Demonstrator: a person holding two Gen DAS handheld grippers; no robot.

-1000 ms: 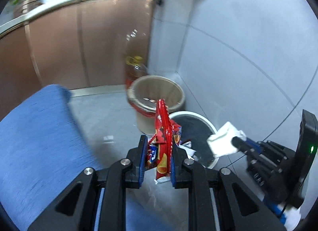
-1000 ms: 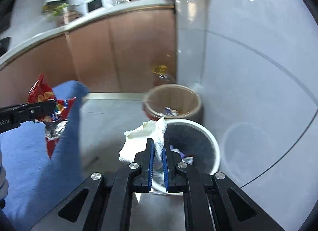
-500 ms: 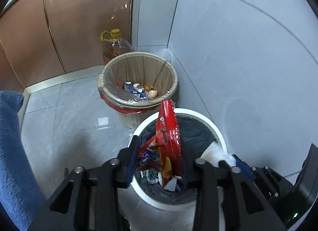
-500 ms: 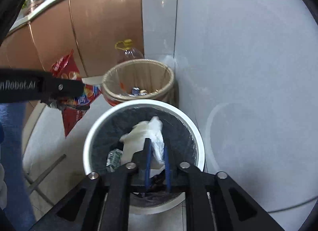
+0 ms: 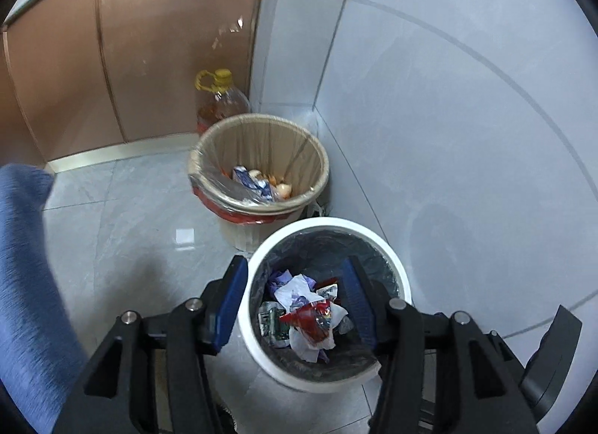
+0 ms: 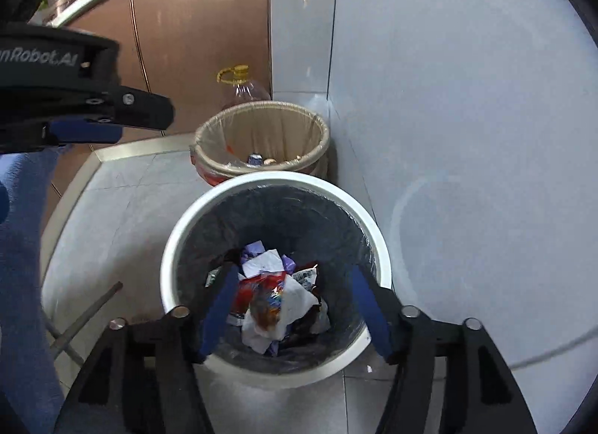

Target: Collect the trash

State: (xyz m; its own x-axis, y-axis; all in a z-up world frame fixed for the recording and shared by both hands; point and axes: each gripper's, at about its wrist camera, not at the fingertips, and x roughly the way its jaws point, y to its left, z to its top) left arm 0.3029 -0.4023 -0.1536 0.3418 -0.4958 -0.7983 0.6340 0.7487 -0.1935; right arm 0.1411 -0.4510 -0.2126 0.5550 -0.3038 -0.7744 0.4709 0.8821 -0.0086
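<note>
Both grippers, left gripper and right gripper, had just been opening and stood released, nothing between them. Below lay the crinkled red snack wrapper and crumpled white tissue inside the round white bin with its black liner.

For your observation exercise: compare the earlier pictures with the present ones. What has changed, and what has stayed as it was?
Both grippers came over the white bin and their jaws have just been opening, nothing between them. The left gripper let go of the red snack bag, the right gripper of the white tissue; both lie in the bin. The beige bin and oil bottle stayed put.
</note>
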